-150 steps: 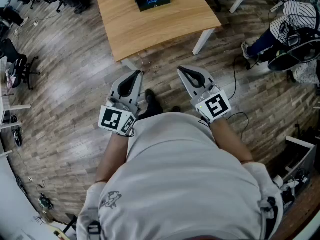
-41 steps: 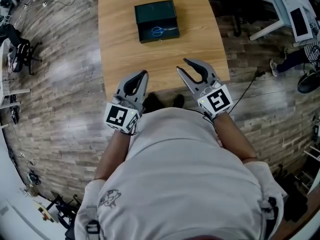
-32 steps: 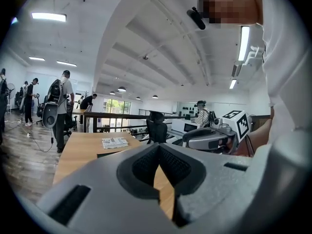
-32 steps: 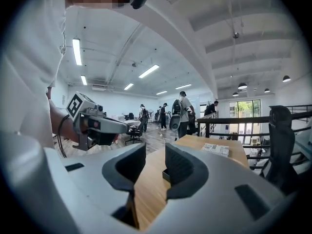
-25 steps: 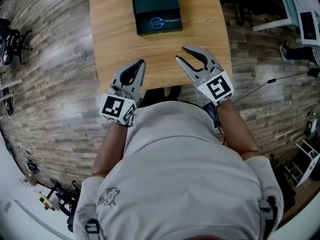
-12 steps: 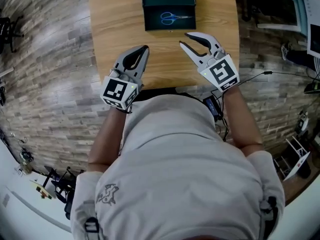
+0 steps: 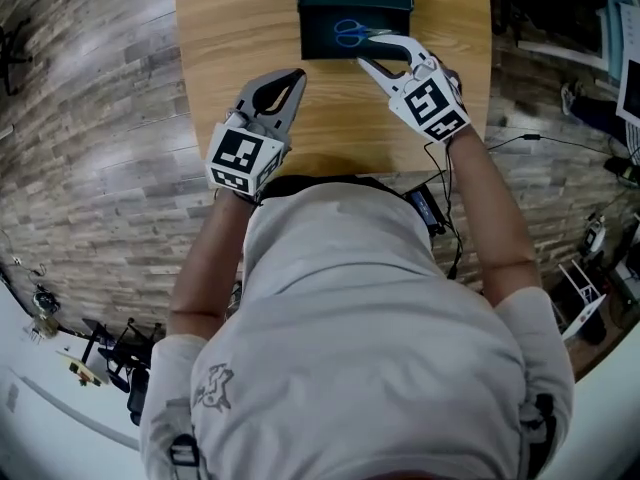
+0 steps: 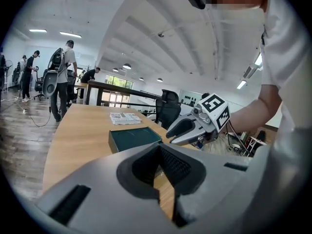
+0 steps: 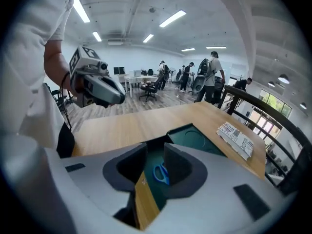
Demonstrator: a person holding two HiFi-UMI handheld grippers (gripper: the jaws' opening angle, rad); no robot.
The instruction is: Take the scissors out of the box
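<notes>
In the near half of the dark green box (image 7: pixel 318 28) the blue-handled scissors (image 7: pixel 352 33) lie flat, with the handles to the left in the head view and the blades to the right. The box stands at the far middle of the wooden worktop (image 7: pixel 230 28).

Just over the box's near wall hangs the right tongs (image 7: pixel 370 50), jaws well apart and holding nothing. Its own view frames the scissors in the gap, lower down and untouched. The left tongs (image 7: pixel 297 74) is over bare worktop short of the box, tips together and empty.

Nothing steadies the box, so a jaw that clips its wall on the way in could shove or tip it. The scissors are thin and seem to sit in a shallow recess, though the view is too small to be sure. A pinch may slide off them, or catch one handle loop so that the blades swing open and snag the rim.
</notes>
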